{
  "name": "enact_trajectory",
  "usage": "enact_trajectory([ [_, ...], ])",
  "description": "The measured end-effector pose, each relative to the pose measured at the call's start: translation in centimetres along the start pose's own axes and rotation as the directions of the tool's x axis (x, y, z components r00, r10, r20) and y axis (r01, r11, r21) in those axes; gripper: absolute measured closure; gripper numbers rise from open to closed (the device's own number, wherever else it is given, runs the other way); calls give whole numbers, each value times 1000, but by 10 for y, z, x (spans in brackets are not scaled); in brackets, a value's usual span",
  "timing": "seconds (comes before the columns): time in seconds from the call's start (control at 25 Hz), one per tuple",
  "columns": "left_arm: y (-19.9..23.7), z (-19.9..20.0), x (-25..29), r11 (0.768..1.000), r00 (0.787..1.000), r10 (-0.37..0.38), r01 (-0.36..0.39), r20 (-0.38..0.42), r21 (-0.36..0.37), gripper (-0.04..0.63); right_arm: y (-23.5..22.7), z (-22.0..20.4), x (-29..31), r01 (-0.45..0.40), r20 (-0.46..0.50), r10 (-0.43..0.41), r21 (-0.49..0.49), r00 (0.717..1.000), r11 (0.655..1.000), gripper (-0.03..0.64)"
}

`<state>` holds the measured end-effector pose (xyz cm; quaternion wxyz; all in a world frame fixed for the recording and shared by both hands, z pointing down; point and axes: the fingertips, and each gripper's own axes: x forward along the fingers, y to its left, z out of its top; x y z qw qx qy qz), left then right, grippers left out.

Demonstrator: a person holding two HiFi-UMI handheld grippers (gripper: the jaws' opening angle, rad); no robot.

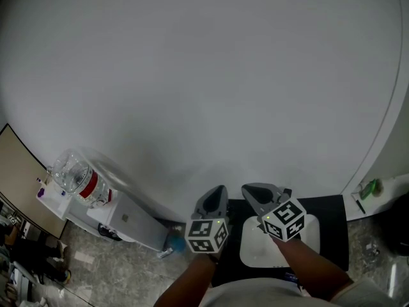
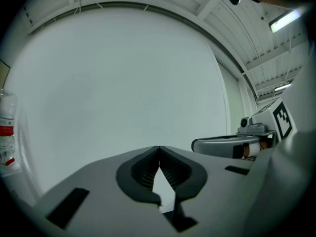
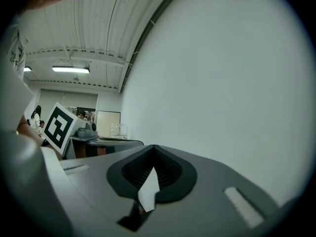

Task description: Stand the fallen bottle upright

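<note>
No fallen bottle shows in any view. Both grippers are held level in front of a plain white wall (image 1: pixel 204 75). In the head view my left gripper (image 1: pixel 219 194) and right gripper (image 1: pixel 250 192) sit side by side at the bottom, jaws shut with nothing between them. The left gripper (image 2: pixel 159 148) has its tips touching in its own view. In the right gripper view the right gripper (image 3: pixel 154 148) is likewise closed and empty. A big clear water jug (image 1: pixel 78 176) with a red label stands on a white dispenser at lower left, and that jug (image 2: pixel 6 127) shows again at the left gripper view's edge.
Below the grippers lies a black mat (image 1: pixel 332 229) bearing a white pad (image 1: pixel 252 253). The white water dispenser (image 1: pixel 124 221) stands against the wall at lower left. A small green item (image 1: pixel 369 187) rests on a white ledge at right. People and desks show far back in the right gripper view.
</note>
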<state>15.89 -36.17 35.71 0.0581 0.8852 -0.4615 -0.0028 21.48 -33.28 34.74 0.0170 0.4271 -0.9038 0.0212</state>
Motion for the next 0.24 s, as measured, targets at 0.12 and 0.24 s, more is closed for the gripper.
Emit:
enact_trajectory([
  [0.12,-1,-1,0,1000,1000,-3,3,-4,-3,589,1,0,-2,-3,-1,3,1,1000,1000,617],
  [0.24,-3,-3,0,1000,1000,-5,5,-6,-3,588,2,-1,-3,-8,1,8,12,1000,1000,617],
])
